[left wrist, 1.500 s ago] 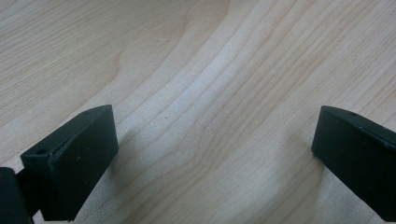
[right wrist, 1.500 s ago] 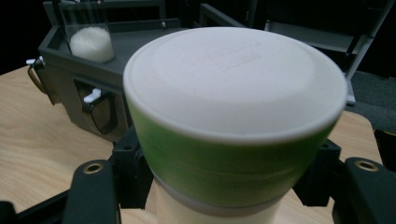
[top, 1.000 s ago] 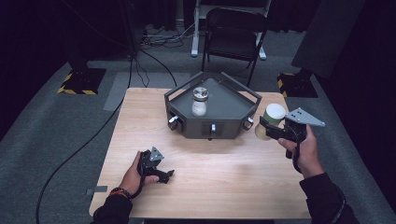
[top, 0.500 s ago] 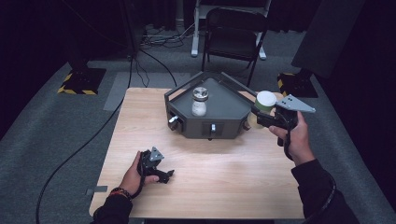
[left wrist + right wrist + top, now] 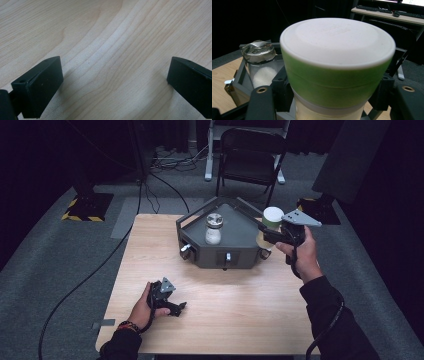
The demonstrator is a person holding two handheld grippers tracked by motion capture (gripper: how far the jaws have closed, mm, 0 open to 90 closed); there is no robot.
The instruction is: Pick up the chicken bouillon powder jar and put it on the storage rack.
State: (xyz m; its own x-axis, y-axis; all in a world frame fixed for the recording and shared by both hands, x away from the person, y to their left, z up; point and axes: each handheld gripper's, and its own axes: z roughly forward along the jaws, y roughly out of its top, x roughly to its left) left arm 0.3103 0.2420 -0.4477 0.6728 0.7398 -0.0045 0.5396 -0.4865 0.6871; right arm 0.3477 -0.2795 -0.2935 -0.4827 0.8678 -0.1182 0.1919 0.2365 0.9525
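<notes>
My right gripper is shut on a container with a green band and a white lid, holding it upright over the right corner of a dark grey tray. The right gripper view has the white lid close up between the jaws, and beyond it a glass jar with a metal lid. That jar stands inside the tray, holding white powder. My left gripper rests low on the table near the front left, its jaws open over bare wood.
The wooden table has open room in front of the tray and on its left side. A folding chair stands behind the table. Cables run over the grey floor at the left.
My right gripper has carried the green-banded container leftward and up from the table's right edge to over the tray's right corner. The left gripper has stayed put.
</notes>
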